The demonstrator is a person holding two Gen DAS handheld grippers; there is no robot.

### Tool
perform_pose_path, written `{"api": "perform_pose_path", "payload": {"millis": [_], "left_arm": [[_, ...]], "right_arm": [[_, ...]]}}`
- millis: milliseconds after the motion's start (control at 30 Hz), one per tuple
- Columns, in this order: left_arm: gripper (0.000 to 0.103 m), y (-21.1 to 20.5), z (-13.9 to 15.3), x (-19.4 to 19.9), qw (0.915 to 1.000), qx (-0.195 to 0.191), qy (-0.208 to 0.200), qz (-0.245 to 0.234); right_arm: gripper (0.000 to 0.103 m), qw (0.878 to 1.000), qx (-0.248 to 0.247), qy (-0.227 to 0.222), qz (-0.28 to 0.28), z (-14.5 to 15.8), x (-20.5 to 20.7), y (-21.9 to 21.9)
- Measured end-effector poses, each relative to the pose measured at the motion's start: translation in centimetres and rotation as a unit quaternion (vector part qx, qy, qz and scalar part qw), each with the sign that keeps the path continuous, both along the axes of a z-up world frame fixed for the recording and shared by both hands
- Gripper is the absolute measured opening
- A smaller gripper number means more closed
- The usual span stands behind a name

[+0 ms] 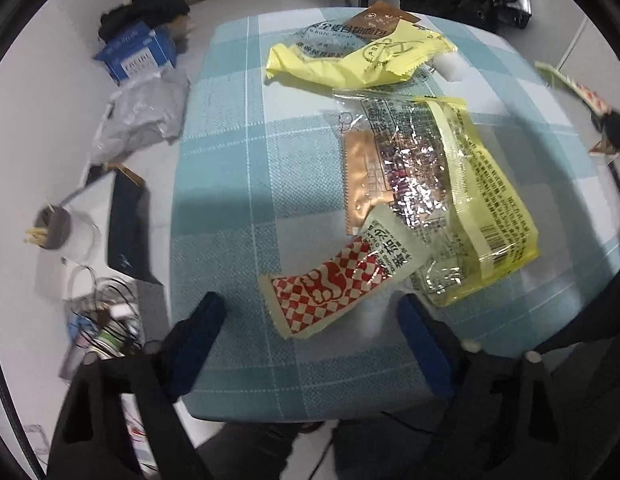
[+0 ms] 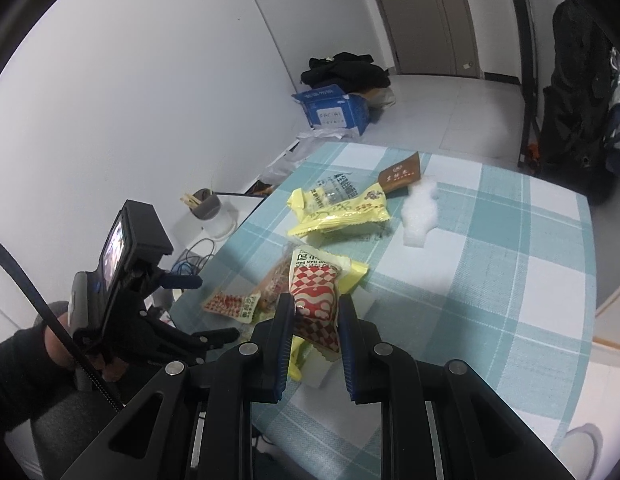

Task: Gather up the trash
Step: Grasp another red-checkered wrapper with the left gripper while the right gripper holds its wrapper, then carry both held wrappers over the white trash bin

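The worktop (image 1: 230,152) wears a teal-and-white plaid cloth. The near sachet (image 1: 330,280) is red-and-white checked, the far wrapper (image 1: 350,60) pale yellow, the cardboard box (image 1: 138,54) blue.

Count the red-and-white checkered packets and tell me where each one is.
2. One checkered packet lies on the tablecloth under the open left gripper; the second checkered packet is clamped in the right gripper. Others may hide beneath the yellow wrappers.

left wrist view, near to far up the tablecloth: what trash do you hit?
Red-checked sachet → clear and yellow bag → yellow wrapper → brown packet.
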State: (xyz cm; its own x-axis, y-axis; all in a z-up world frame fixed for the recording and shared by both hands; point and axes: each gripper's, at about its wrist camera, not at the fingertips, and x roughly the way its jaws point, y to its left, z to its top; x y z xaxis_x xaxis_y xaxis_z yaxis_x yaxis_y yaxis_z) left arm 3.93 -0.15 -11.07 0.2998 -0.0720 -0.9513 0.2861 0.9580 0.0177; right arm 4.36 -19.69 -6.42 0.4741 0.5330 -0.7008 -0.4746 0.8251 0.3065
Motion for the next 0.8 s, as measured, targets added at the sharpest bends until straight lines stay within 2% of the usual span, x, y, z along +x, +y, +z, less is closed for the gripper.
{"api": "perform_pose_path", "payload": {"millis": [100, 167, 400, 433, 500, 600, 633, 800], "left_arm": [[0.068, 0.1, 0.1, 0.5, 1.0, -0.001, -0.004, 0.0], [0.056, -0.2, 0.2, 0.6, 0.9999, -0.003, -0.008, -0.006], [0.035, -1.4, 0.4, 0.3, 0.9994, -0.006, -0.015, -0.031], [0.029, -1.4, 0.4, 0.2, 0.9993, -0.009, -0.014, -0.034], [0.025, -1.7, 0.5, 0.1, 0.999, -0.002, -0.018, -0.042], [0.01, -2.3, 0.6, -0.2, 0.9982, 0.015, -0.022, -0.053], [0.003, -2.2, 0.6, -0.1, 0.9984, 0.009, -0.014, -0.054], [0.003, -1.3, 0.7, 0.1, 0.9993, -0.028, 0.0, -0.027]], "right_arm": [[0.021, 1.0, 0.0, 0.002, -0.005, 0.0, -0.1, -0.2], [0.021, 1.0, 0.003, 0.005, -0.007, -0.1, -0.1, -0.4], [0.021, 1.0, 0.005, 0.004, -0.017, 0.1, -0.2, -0.9], [0.021, 1.0, 0.006, 0.005, -0.019, 0.1, -0.2, -1.0], [0.021, 1.0, 0.008, 0.005, -0.021, 0.2, -0.3, -1.1], [0.021, 1.0, 0.008, 0.002, -0.02, 0.3, -0.4, -1.0], [0.021, 1.0, 0.008, 0.001, -0.019, 0.4, -0.5, -1.0], [0.021, 1.0, 0.006, -0.001, -0.015, 0.4, -0.7, -0.9]]}}
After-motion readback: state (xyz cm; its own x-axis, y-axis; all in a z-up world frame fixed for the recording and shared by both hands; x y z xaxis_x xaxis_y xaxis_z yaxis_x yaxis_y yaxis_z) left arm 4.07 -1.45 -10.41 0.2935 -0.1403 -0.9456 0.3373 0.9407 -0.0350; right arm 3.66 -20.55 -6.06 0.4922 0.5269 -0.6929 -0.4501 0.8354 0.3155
